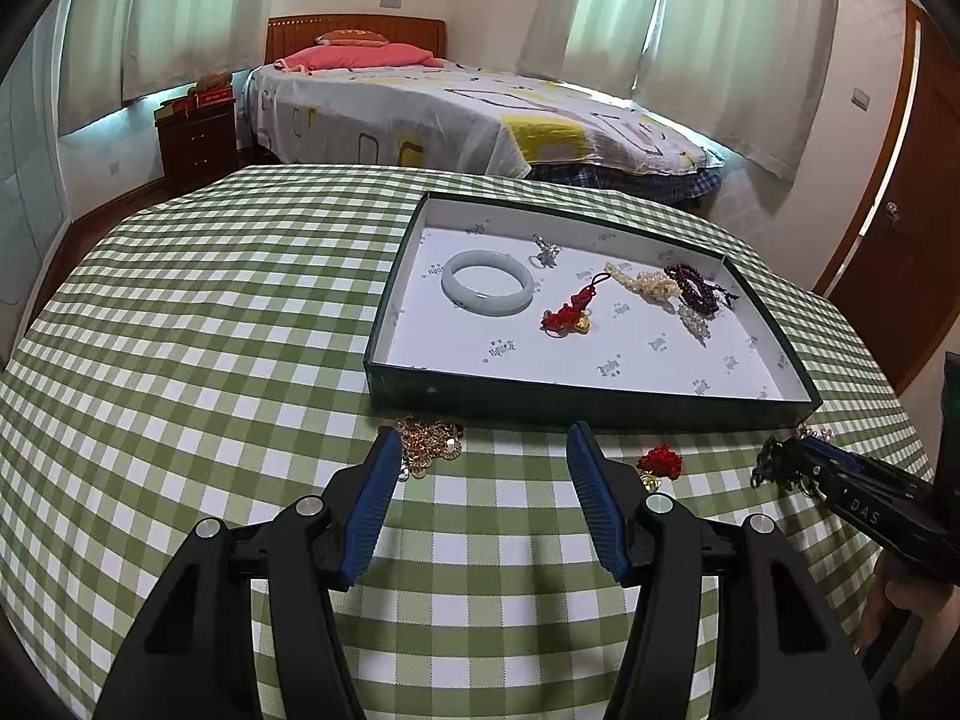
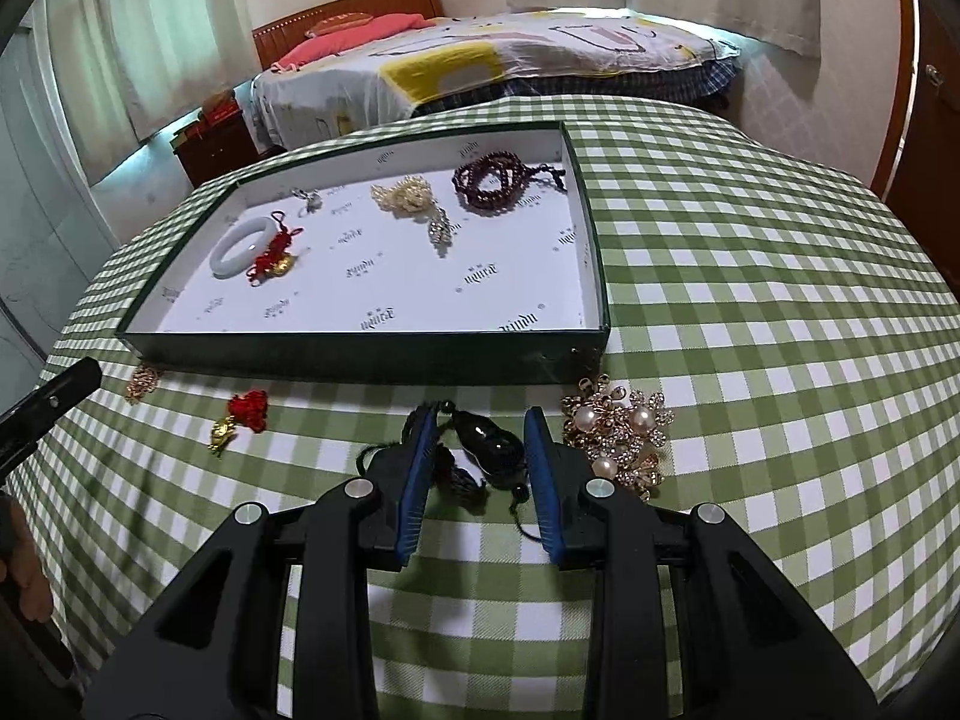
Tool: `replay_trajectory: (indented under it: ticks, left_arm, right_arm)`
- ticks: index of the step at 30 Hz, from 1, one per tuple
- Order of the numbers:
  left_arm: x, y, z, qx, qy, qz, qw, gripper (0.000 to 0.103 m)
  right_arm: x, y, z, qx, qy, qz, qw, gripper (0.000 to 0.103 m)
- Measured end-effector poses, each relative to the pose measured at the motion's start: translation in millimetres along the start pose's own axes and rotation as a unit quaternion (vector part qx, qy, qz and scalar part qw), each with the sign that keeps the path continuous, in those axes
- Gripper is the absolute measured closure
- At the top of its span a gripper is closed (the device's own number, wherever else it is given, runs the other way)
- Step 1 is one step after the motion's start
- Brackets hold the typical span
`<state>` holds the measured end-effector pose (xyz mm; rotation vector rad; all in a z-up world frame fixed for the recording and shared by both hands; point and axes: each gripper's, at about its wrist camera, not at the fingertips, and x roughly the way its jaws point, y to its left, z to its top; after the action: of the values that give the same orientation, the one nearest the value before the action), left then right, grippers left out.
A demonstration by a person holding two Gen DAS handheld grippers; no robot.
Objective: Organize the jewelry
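Right gripper [image 2: 477, 450] apart, straddling black pendant [image 2: 489, 447]; close squarely on body, not cord, then lift.

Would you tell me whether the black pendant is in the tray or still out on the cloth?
Out. The black pendant lies on the checked cloth in front of the tray, between the right gripper's open fingers.

A tray [image 2: 360, 354] holds a bangle [image 2: 234, 249]; a brooch [image 2: 624, 432] lies before it.
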<state>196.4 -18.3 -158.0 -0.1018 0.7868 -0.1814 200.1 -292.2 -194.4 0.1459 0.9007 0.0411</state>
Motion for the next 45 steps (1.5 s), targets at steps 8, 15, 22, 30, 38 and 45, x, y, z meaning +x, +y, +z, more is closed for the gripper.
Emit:
replay_trajectory:
  ticks: [8,15,22,30,38,45]
  left_arm:
    - [4.8,2.7,-1.7,-0.005,0.007,0.002,1.0,0.047]
    - [5.4,4.1,-3.5,-0.005,0.009,0.004,0.9999,0.047]
    - [10.9,5.7,-6.3,-0.003,0.018,0.011,0.9998,0.047]
    - [26.3,22.5,-1.3,-0.012,0.027,0.036,0.9989,0.047]
    - [48.3,26.8,1.3,-0.004,0.047,0.029,0.9985,0.048]
    - [48.9,24.3,1.8,0.009,0.049,0.013,0.9987,0.083]
  right_arm:
    - [3.0,8.4,-2.1,-0.014,0.01,0.004,1.0,0.076]
    - [5.3,11.9,-1.0,-0.017,0.015,0.009,1.0,0.08]
    - [5.1,14.2,-0.5,-0.025,0.01,0.009,1.0,0.085]
    - [2.7,14.0,-0.3,-0.02,0.004,0.013,1.0,0.086]
    - [5.6,14.6,1.1,-0.017,0.004,0.019,1.0,0.086]
    - [6.8,14.2,1.0,-0.013,0.003,0.022,1.0,0.086]
